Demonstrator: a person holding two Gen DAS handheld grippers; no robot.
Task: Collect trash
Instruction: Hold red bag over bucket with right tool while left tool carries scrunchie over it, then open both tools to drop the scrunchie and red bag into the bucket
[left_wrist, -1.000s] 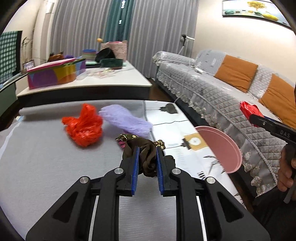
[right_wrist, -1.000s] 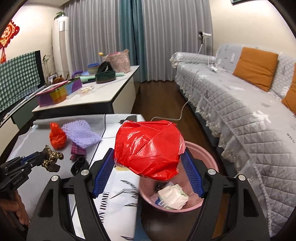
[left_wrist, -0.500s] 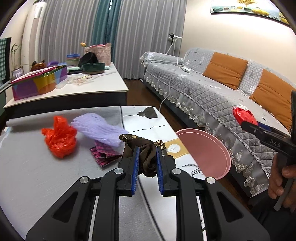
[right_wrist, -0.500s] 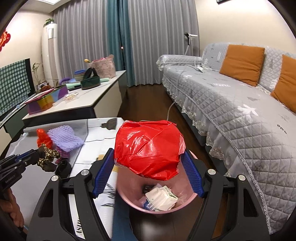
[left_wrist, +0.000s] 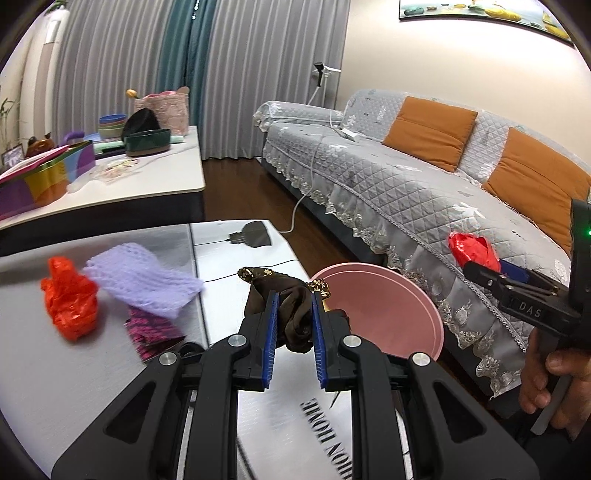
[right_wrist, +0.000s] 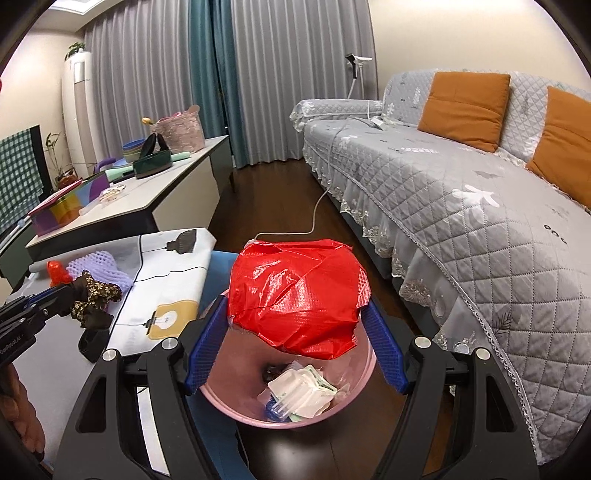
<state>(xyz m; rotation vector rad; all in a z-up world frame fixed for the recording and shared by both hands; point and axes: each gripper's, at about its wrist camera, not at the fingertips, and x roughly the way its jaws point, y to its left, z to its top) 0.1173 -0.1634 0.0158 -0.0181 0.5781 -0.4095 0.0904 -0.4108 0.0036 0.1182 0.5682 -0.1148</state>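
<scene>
My left gripper (left_wrist: 293, 314) is shut on a brown patterned cloth scrap (left_wrist: 291, 314) and holds it above the table edge, just left of the pink trash bin (left_wrist: 391, 306). My right gripper (right_wrist: 295, 317) is shut on a crumpled red plastic bag (right_wrist: 295, 291) and holds it over the pink trash bin (right_wrist: 236, 404), which has white wrappers (right_wrist: 301, 393) inside. On the table lie an orange-red bag (left_wrist: 70, 299), a purple foam net (left_wrist: 144, 284) and a dark pink wrapper (left_wrist: 151, 328). The right gripper with its red bag also shows in the left wrist view (left_wrist: 471, 251).
A grey quilted sofa (right_wrist: 461, 192) with orange cushions (right_wrist: 465, 103) runs along the right. A white side table (right_wrist: 155, 188) with boxes and bowls stands behind. A cable (right_wrist: 314, 218) trails on the dark floor. A small black object (right_wrist: 92, 341) lies near the table edge.
Both grippers have moved right toward the pink bin, each still holding its item. The right gripper with the red bag now sits over the bin's opening.
</scene>
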